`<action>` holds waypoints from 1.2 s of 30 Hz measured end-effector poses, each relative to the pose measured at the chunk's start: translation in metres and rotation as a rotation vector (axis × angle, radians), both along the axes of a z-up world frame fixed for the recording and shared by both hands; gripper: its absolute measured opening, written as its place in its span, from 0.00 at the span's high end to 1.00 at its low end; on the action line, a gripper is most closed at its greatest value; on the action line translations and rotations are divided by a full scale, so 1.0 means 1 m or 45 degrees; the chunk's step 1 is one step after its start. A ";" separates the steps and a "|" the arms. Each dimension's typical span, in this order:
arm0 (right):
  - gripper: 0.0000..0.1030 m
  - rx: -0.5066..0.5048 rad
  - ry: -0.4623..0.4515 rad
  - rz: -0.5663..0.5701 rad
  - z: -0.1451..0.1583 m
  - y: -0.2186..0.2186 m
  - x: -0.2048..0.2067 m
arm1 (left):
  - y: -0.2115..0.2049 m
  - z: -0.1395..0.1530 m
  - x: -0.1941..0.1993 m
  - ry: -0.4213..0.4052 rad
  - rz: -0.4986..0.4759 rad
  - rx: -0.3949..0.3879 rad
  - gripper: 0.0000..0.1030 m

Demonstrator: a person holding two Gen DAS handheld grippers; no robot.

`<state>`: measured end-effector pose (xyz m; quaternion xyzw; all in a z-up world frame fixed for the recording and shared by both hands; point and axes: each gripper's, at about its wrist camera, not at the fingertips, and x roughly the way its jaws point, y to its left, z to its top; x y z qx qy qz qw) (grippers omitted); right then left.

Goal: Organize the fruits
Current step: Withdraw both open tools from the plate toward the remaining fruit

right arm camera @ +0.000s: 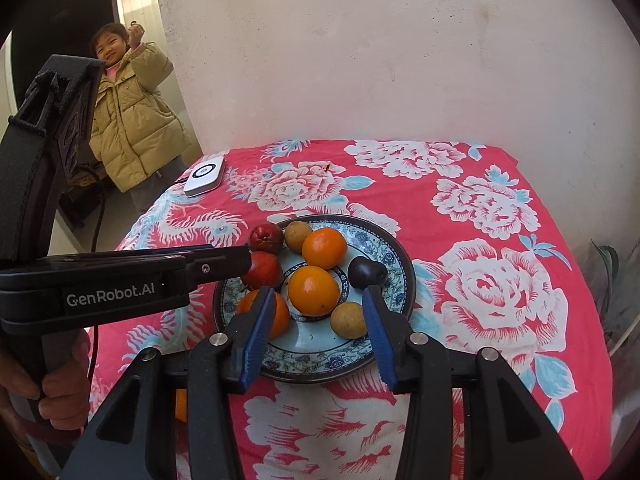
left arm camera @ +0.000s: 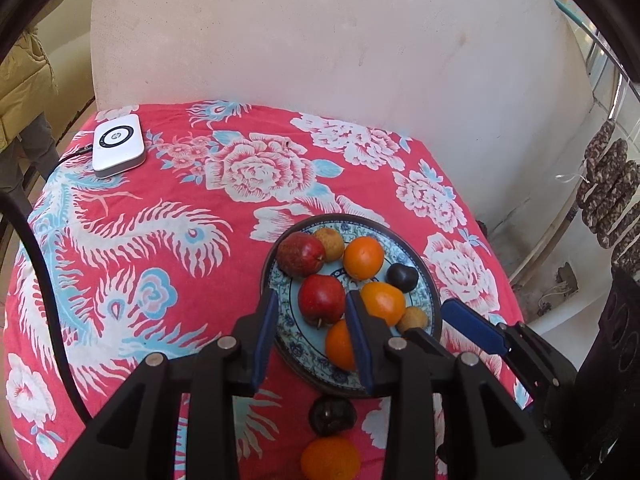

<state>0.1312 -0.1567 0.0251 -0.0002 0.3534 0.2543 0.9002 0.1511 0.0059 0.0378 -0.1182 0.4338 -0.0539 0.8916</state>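
Observation:
A blue patterned plate (left arm camera: 424, 280) (right arm camera: 396, 256) on the red floral cloth holds two red apples (left arm camera: 321, 298), three oranges (left arm camera: 363, 257), two small tan fruits (left arm camera: 412, 319) and a dark plum (left arm camera: 402, 277). My left gripper (left arm camera: 311, 300) is open above the plate's near left side, its fingers on either side of the near apple without touching it. My right gripper (right arm camera: 318, 300) is open above the plate's front, around the middle orange (right arm camera: 313, 291) and empty. A dark fruit (left arm camera: 332, 416) and an orange (left arm camera: 330, 458) lie on the cloth in front of the plate.
A white device (left arm camera: 118, 145) (right arm camera: 205, 177) with a cable sits at the table's far left corner. A child (right arm camera: 134, 116) stands beyond that corner. A plaster wall backs the table. Dark sausages (left arm camera: 612, 192) hang to the right.

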 end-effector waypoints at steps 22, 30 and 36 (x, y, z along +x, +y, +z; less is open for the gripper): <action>0.54 0.014 0.006 0.009 0.007 -0.001 -0.045 | 0.020 0.011 -0.066 -0.006 0.068 0.033 0.65; 0.54 0.013 0.013 0.030 0.009 0.005 -0.064 | 0.026 0.005 -0.087 0.018 0.080 0.027 0.65; 0.54 0.001 0.015 0.054 0.010 0.009 -0.076 | 0.028 0.005 -0.098 0.022 0.085 0.025 0.65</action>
